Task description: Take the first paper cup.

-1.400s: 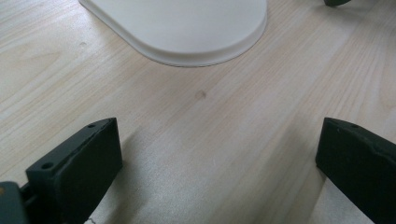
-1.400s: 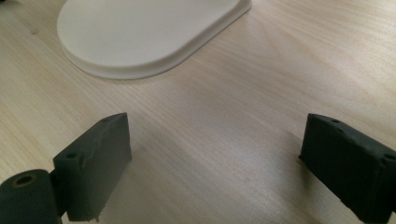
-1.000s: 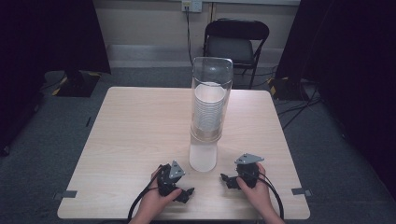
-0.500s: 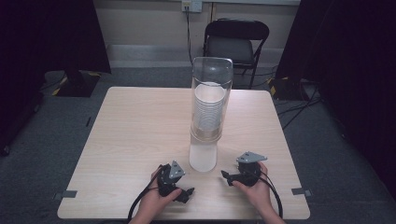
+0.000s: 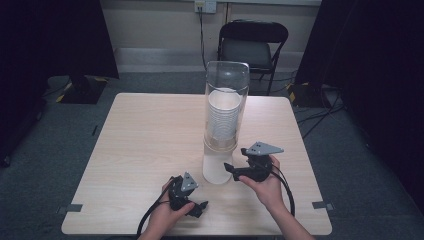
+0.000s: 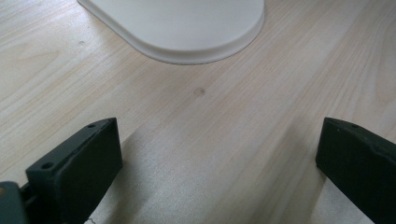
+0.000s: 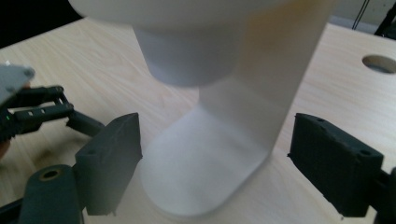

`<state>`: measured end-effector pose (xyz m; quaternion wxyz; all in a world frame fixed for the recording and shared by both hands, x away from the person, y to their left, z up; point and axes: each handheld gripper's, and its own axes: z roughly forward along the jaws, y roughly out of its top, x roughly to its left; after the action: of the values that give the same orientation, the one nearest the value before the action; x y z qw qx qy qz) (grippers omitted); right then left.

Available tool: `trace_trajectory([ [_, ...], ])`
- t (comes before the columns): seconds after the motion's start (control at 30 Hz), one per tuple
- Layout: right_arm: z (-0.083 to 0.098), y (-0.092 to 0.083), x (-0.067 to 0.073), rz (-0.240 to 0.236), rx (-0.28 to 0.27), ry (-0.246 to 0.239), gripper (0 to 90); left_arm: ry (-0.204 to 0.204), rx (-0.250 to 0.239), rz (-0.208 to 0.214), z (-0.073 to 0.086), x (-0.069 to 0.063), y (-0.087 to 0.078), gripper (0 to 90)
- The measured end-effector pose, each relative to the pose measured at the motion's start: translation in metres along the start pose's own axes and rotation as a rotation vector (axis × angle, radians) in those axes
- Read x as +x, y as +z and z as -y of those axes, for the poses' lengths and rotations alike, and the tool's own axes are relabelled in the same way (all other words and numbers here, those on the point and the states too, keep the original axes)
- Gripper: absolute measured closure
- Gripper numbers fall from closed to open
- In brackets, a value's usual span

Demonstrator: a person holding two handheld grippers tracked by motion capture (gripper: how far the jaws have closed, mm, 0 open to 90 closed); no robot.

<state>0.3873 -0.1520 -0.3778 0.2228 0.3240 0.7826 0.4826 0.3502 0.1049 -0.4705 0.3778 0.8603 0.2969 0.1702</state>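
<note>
High view puts my right gripper (image 5: 229, 167) raised beside the cup dispenser (image 5: 225, 125), jaws aimed at the bottom paper cup (image 7: 189, 56) poking below the clear tube (image 5: 227, 80); those jaws have just been narrowing, yet stand apart with nothing pinched; my left gripper (image 5: 201, 207) rests low on the table (image 5: 135, 135), jaws wide over bare wood near the dispenser's white base (image 6: 187, 28); I judge this the approach to pull a cup; next I must lift to the cup's wall and pinch; one dispenser, one cup stack, two grippers.
</note>
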Motion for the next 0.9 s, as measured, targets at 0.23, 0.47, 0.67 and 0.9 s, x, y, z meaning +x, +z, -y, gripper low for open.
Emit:
trace_trajectory([
  [0.23, -0.017, 0.012, 0.009, -0.032, -0.043, -0.023, 19.9, 0.0, 0.0, 0.0, 0.0, 0.0, 0.0, 0.0],
  [0.47, -0.022, 0.027, 0.013, -0.005, -0.067, -0.014, 22.2, 0.0, 0.0, 0.0, 0.0, 0.0, 0.0, 0.0],
  [0.67, -0.019, 0.038, 0.015, 0.017, -0.126, -0.025, 31.0, -0.001, 0.003, 0.0, 0.0, 0.0, 0.0, 0.0],
  [0.9, -0.012, 0.04, 0.012, 0.012, -0.166, -0.037, 35.5, 0.0, 0.003, 0.0, 0.0, 0.0, 0.0, 0.0],
])
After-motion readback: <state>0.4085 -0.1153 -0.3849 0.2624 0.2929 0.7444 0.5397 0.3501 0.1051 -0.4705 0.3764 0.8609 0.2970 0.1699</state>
